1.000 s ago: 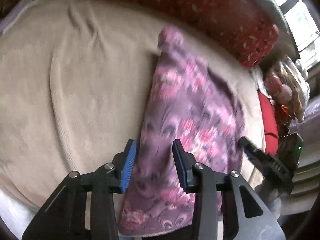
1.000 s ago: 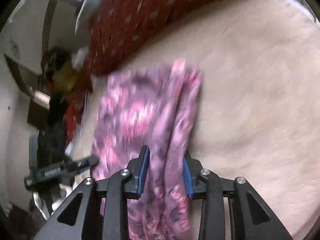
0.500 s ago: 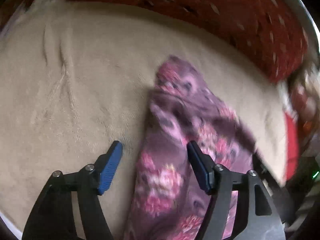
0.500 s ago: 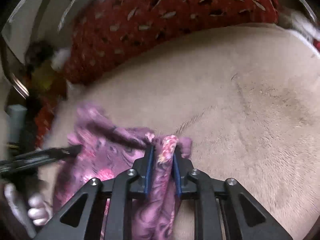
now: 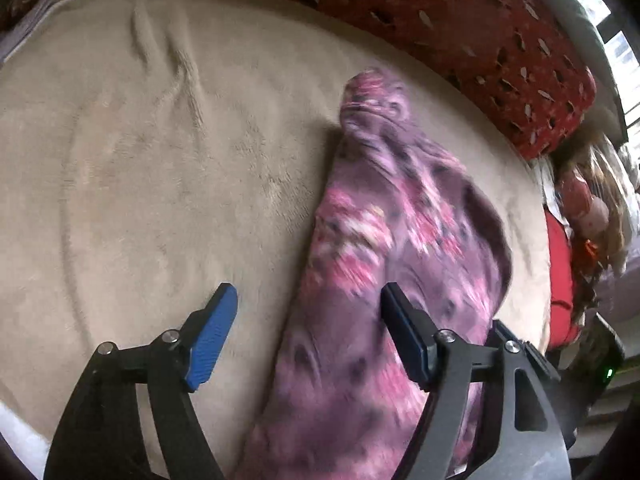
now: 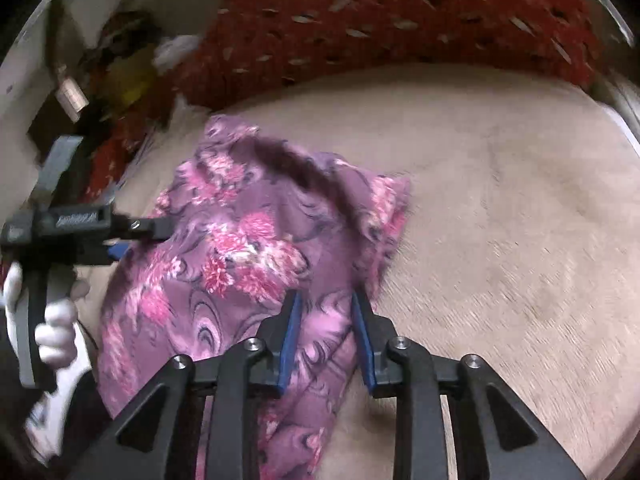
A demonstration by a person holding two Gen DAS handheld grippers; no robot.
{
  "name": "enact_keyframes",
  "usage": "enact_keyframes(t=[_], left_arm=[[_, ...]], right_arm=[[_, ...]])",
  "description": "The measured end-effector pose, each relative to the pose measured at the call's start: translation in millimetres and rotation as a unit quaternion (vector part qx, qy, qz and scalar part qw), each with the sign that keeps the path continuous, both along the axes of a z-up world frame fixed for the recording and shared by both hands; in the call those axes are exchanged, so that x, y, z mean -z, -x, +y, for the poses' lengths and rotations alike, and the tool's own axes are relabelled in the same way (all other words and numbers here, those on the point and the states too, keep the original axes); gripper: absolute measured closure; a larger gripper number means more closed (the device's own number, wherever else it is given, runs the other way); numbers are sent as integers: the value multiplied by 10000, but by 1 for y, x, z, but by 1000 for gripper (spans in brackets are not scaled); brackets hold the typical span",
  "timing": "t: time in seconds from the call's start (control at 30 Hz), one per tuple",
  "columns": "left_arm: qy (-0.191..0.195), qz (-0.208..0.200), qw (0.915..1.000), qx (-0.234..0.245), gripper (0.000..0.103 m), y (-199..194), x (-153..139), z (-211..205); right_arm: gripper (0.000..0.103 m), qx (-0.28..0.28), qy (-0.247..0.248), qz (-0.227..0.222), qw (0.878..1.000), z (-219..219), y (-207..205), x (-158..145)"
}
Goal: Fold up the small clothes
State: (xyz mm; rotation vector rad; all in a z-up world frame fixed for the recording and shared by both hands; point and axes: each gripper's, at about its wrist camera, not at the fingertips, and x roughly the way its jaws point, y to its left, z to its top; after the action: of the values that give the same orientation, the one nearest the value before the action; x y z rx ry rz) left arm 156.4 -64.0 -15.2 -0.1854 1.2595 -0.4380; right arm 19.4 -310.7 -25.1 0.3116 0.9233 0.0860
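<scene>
A small purple garment with pink flowers [image 5: 384,248] lies folded over in a long bundle on a beige blanket [image 5: 140,184]. It also shows in the right wrist view [image 6: 240,248]. My left gripper [image 5: 308,312] is open wide; the garment's left edge lies between its blue pads, untouched. My right gripper [image 6: 325,312] has its jaws partly apart with a fold of the garment between them; the cloth fills the gap. The left gripper [image 6: 132,236] also shows at the left of the right wrist view, held by a gloved hand.
A red patterned cushion [image 5: 460,28] runs along the back of the blanket. Red cloth and a doll [image 5: 584,204] sit past the blanket's right edge. In the right wrist view, clutter [image 6: 120,72] sits at the back left.
The right gripper's jaws have widened on the fold they held tightly. The garment has spread out flatter on the blanket. The left gripper has stayed open and drawn back slightly.
</scene>
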Motion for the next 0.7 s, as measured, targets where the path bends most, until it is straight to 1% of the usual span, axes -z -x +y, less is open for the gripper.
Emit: enact_keyframes(t=[0.03, 0.1, 0.13, 0.17, 0.2, 0.23, 0.27, 0.3, 0.37, 0.4, 0.43, 0.47, 0.5, 0.57, 0.6, 0.63, 0.67, 0.7], left_arm=[[24, -93, 9999, 71, 29, 8, -8, 4], [-50, -338, 9993, 165, 29, 28, -18, 14], [-98, -414, 9989, 175, 29, 36, -18, 17], [-203, -429, 9987, 178, 29, 45, -11, 20], [-289, -368, 9987, 202, 28, 46, -4, 18], [-437, -148, 9986, 274, 26, 49, 14, 16], [-414, -36, 9987, 278, 25, 50, 21, 16], [-301, -6, 9994, 191, 25, 53, 25, 20], [-233, 2, 9996, 139, 25, 57, 17, 28], [-260, -36, 9995, 173, 25, 59, 12, 31], [-302, -75, 9993, 191, 25, 61, 10, 33], [-311, -87, 9993, 194, 25, 63, 10, 36], [-284, -70, 9994, 183, 25, 65, 10, 39], [-183, 81, 9997, 124, 25, 68, 16, 43], [-171, 138, 9997, 123, 25, 73, 19, 44], [-186, 160, 9996, 132, 25, 76, 20, 45], [-208, 151, 9996, 152, 25, 79, 20, 45], [-259, 93, 9994, 193, 25, 82, 19, 45]], right_arm=[[71, 100, -14, 6, 9999, 0, 7, -9], [71, -125, 9, -151, 9998, 6, 23, -23], [71, -347, 56, -191, 9992, 13, 35, -27], [72, -484, 126, -179, 9986, 20, 42, -27], [69, -591, 250, -122, 9979, 25, 48, -23], [68, -664, 480, 104, 9966, 34, 53, -11], [68, -644, 651, 308, 9953, 38, 51, -1], [67, -529, 730, 363, 9953, 38, 55, 7], [66, -247, 599, 303, 9974, 31, 60, 1], [64, 14, 579, 275, 9979, 26, 65, -7], [63, 60, 484, 176, 9987, 22, 73, -13], [63, -5, 289, 60, 9996, 23, 79, -19], [63, -131, -38, -67, 9999, 23, 86, -25], [64, -285, -339, -26, 9990, 30, 94, -22], [67, -352, -359, 59, 9987, 37, 97, -17], [71, -453, -265, 239, 9983, 46, 98, -8], [93, -585, -87, 429, 9973, 53, 103, 4], [97, -752, 68, 468, 9961, 61, 105, 9]])
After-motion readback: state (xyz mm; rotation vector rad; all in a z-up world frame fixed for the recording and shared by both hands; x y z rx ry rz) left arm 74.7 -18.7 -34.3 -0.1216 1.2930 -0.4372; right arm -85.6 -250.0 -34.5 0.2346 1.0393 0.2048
